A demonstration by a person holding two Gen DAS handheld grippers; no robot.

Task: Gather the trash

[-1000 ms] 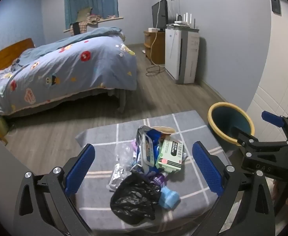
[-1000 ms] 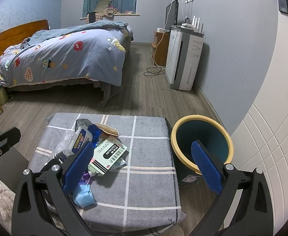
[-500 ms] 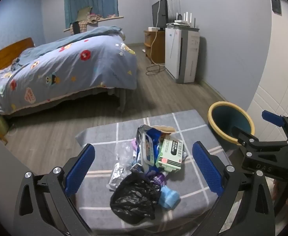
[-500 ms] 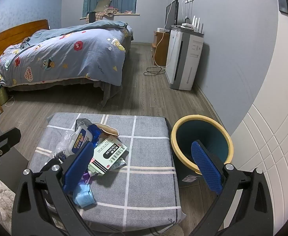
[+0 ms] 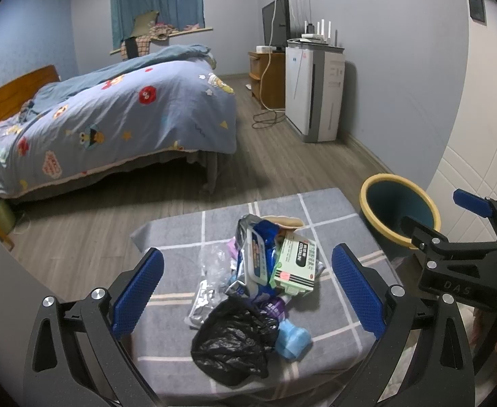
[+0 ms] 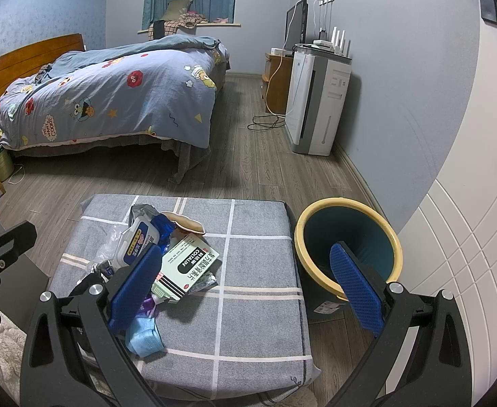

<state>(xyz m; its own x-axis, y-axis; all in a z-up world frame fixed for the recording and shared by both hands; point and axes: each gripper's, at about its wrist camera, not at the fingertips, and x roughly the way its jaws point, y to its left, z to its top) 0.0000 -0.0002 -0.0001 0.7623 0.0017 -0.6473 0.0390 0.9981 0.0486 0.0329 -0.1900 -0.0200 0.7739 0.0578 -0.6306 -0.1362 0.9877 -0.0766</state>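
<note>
A heap of trash lies on a grey checked cushion (image 5: 330,224) (image 6: 258,261): a black plastic bag (image 5: 235,342), a green-white box (image 5: 296,261) (image 6: 187,264), a blue-white wipes pack (image 5: 257,264) (image 6: 136,244), a light blue mask (image 5: 292,337) (image 6: 145,335), clear and silver wrappers (image 5: 214,264). A yellow-rimmed blue bin (image 5: 398,210) (image 6: 348,244) stands on the floor right of the cushion. My left gripper (image 5: 246,293) is open and empty above the heap. My right gripper (image 6: 245,288) is open and empty above the cushion's right half.
A bed with a blue patterned duvet (image 5: 112,118) (image 6: 112,95) stands beyond the cushion. A white air purifier (image 5: 313,91) (image 6: 316,101) and a wooden TV stand (image 5: 265,78) line the right wall. Cables (image 6: 265,122) lie on the wood floor.
</note>
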